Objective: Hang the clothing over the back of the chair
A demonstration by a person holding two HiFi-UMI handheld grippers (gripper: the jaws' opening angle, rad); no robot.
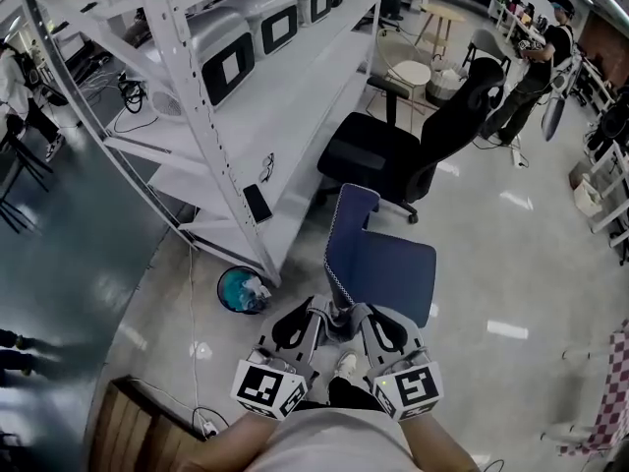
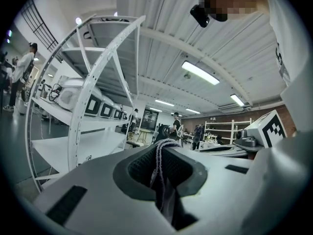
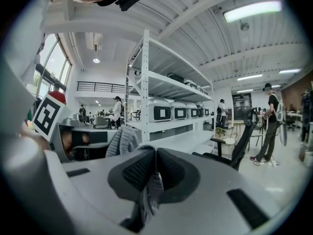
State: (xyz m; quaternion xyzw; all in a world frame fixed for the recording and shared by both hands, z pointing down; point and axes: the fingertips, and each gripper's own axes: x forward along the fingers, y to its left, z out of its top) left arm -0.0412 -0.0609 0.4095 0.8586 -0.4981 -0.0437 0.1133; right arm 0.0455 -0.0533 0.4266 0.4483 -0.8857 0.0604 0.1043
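Our left gripper (image 1: pixel 313 315) and right gripper (image 1: pixel 366 315) each pinch the clothing (image 1: pixel 341 301) tight, near the blue chair (image 1: pixel 388 264).

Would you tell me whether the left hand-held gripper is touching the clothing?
Touching. The left gripper view shows the left hand-held gripper pinching the clothing between its pads.

Chair (image 1: pixel 381 256) mid-floor. Left tongs (image 1: pixel 316 311) and right tongs (image 1: pixel 360 315) side by side at its 6 o'clock, clothing (image 1: pixel 338 299) between them. Office chair (image 1: pixel 408 146) at its 12 o'clock, stool (image 1: pixel 409 73) behind that. Shelf rack (image 1: pixel 197 116) runs from 9 to 12 o'clock; machines (image 1: pixel 232 59) in a row on an upper shelf, phone (image 1: pixel 257 203) on a lower one. Bin (image 1: pixel 242 290) on the floor at the rack's foot, 9 o'clock of the chair. Person (image 1: pixel 536 62) at 2 o'clock, well apart.
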